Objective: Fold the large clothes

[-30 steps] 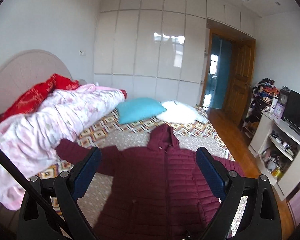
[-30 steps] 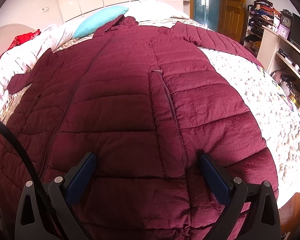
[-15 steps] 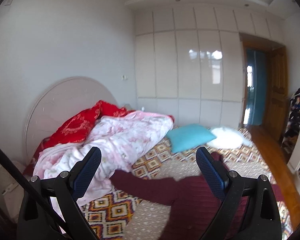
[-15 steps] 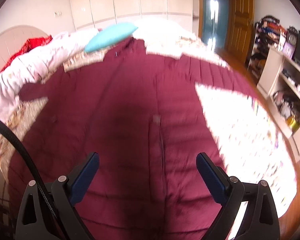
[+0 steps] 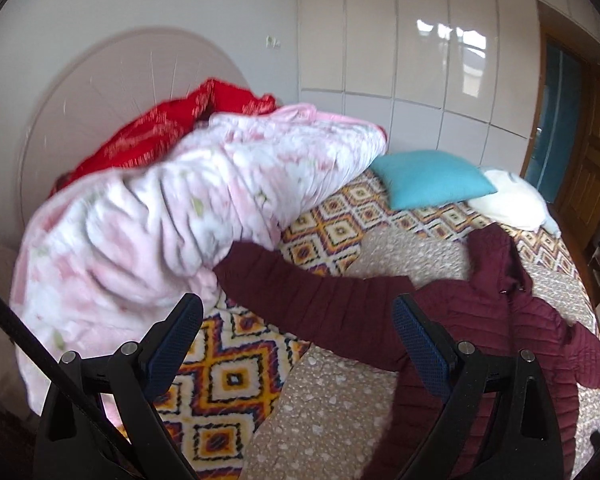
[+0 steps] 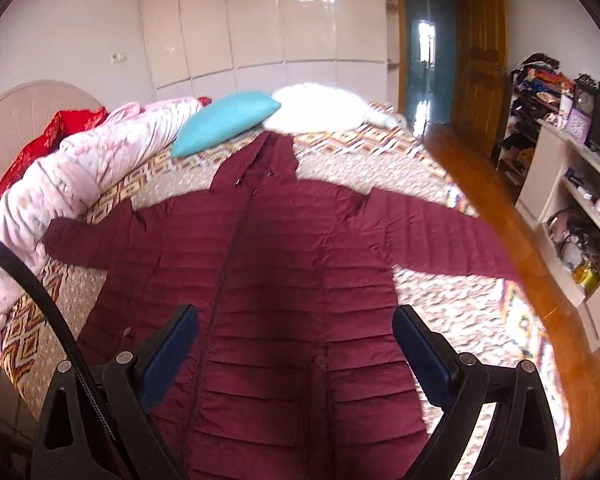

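Left wrist view: the left gripper [image 5: 296, 340] is wide open and holds nothing. It hangs above one sleeve [image 5: 312, 300] of the coat [image 5: 480, 320], which reaches toward the pink quilt [image 5: 172, 216]. In the right wrist view, the right gripper [image 6: 296, 340] is also wide open and empty, above the coat's [image 6: 268, 264] front. The coat lies flat on the bed [image 6: 460, 312], zipper [image 6: 224, 268] up, sleeves spread, hood near the blue pillow [image 6: 224, 120]. No writing can be read.

left gripper [image 5: 296, 336] agape | above jacket sleeve [image 5: 312, 300] | bed [image 5: 332, 412]
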Available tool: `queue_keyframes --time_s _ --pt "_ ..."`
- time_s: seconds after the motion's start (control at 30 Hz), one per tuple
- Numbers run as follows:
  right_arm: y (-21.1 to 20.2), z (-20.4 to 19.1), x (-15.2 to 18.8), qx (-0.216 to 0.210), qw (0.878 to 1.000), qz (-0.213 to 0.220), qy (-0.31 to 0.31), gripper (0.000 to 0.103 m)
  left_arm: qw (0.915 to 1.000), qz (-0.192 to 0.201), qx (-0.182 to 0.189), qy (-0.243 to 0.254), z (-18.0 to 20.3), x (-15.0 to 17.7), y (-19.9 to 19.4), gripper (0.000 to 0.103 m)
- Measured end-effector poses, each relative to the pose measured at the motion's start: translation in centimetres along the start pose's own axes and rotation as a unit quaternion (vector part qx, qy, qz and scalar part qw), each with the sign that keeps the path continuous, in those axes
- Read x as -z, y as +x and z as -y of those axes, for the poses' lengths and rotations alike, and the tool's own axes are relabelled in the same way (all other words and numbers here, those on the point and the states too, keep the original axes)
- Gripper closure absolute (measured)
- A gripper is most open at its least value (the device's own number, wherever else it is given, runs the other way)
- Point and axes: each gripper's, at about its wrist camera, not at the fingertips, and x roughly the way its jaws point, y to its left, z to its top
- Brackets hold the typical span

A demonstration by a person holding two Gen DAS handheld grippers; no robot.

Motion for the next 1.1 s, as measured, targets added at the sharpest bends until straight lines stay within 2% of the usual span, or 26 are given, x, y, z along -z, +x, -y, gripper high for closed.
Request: queue_keyframes --time_s 0.1,0.17,0.27,0.37,0.43,0.57,0.77,0.8,0.83,0.87,0.93,1.1 --pt "2.9 -1.0 1.6 -0.019 1.0 -0.013 -0.006 0.004 0.9988 -0.034 0.005 -0.035 -1.8 1.0 6.2 0.009" --pt "4.7 -1.4 2.9 -0.023 1.0 -0.018 -0.011 0.004 0.9972 -0.056 -0.002 -0.05 -3.0 1.6 10.4 0.017" --pt "7.1 -1.7 4.3 -0.032 0.999 -0.027 -0.007 0.004 0.9942 -0.086 -0.013 -0.063 -4.4 2.4 16.4 0.024" --pt "9.3 -1.7 5.3 -0.038 0.999 -0.038 0.002 0.004 0.9891 -0.117 -0.01 -0.089 -5.8 3.5 21.9 0.024" --pt "10.4 -1.6 5.9 -0.039 0.998 -0.042 0.007 0.004 0.9826 -0.143 0.005 -0.119 -6.6 4.5 25.6 0.024" --pt "11.5 -1.4 6.4 -0.046 0.998 -0.048 0.012 0.004 0.9718 -0.174 0.015 -0.158 -7.4 6.2 30.7 0.024" --pt "12.7 -0.7 6.8 -0.053 0.996 -0.058 0.032 0.004 0.9682 -0.181 0.017 -0.172 -6.9 6.6 34.6 0.026" --pt "12.9 -0.7 6.8 -0.052 0.996 -0.061 0.033 0.004 0.9684 -0.179 0.013 -0.174 -6.7 6.4 35.0 0.028" --pt "13.1 -0.8 6.9 -0.051 0.996 -0.062 0.032 0.004 0.9686 -0.177 0.008 -0.174 -6.5 6.3 35.2 0.036" --pt "13.2 -0.9 6.9 -0.049 0.996 -0.064 0.029 0.004 0.9688 -0.176 0.002 -0.175 -6.4 6.1 35.4 0.047" --pt "13.3 -1.1 7.0 -0.044 0.997 -0.064 0.023 0.004 0.9685 -0.178 -0.005 -0.175 -6.1 5.9 35.8 0.062" --pt "13.6 -0.9 7.1 -0.049 0.996 -0.066 0.027 0.003 0.9742 -0.171 -0.03 -0.144 -4.8 5.3 35.4 0.081"
